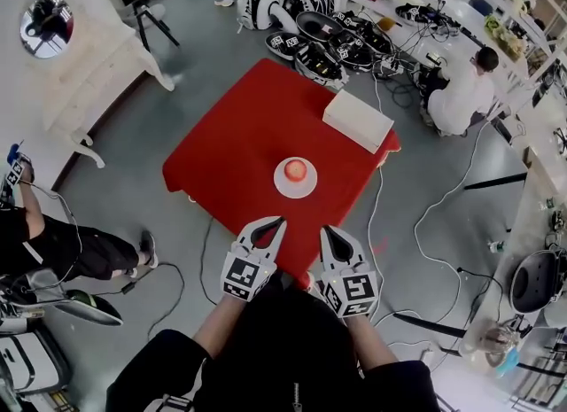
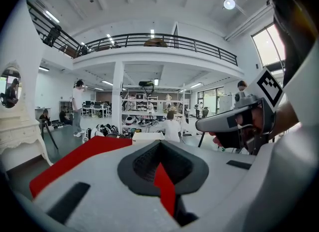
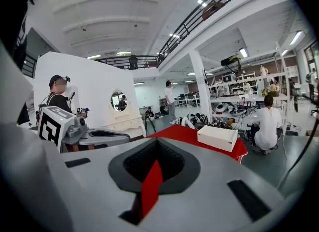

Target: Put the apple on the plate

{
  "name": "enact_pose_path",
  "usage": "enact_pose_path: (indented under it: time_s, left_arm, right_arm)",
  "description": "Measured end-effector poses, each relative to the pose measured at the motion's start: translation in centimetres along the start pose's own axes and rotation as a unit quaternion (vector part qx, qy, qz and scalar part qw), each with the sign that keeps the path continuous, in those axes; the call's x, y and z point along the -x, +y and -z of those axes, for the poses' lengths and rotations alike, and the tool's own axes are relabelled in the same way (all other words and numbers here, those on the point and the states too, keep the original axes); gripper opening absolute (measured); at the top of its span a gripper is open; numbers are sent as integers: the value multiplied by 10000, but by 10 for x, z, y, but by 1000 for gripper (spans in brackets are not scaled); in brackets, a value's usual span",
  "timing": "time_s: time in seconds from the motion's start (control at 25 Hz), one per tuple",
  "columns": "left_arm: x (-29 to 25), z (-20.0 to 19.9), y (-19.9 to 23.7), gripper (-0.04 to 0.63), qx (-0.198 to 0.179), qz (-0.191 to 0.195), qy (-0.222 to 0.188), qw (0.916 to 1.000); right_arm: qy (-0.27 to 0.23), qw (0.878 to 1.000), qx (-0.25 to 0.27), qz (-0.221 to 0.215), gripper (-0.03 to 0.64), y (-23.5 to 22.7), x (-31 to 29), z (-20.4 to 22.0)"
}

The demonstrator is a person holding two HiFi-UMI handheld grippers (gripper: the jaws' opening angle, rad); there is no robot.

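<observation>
Status: red round apple (image 1: 296,170) sits on small white plate (image 1: 282,189) on red square table (image 1: 235,140), ahead of my grippers, well apart. L gripper (image 1: 276,221) jaws together, empty; R gripper (image 1: 327,229) same.

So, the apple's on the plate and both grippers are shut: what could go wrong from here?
The apple sits loose on a small plate; a knock to the red table could roll it off. Cables cross the floor beside the table, close to the person: possibly a snag or trip.
</observation>
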State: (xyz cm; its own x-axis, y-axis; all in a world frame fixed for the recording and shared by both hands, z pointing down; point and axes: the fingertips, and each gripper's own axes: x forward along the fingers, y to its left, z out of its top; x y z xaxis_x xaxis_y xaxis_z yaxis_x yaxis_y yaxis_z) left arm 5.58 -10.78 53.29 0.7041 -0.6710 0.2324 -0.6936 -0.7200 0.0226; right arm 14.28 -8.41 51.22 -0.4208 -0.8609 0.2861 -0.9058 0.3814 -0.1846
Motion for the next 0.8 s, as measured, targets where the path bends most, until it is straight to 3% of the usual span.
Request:
enact_pose_path:
  time_s: [0.8]
  left_arm:
    - [-3,2,-12,5,-68,70,135,9999]
  right_arm:
    - [16,9999,91,-76,9,-3,6,-3]
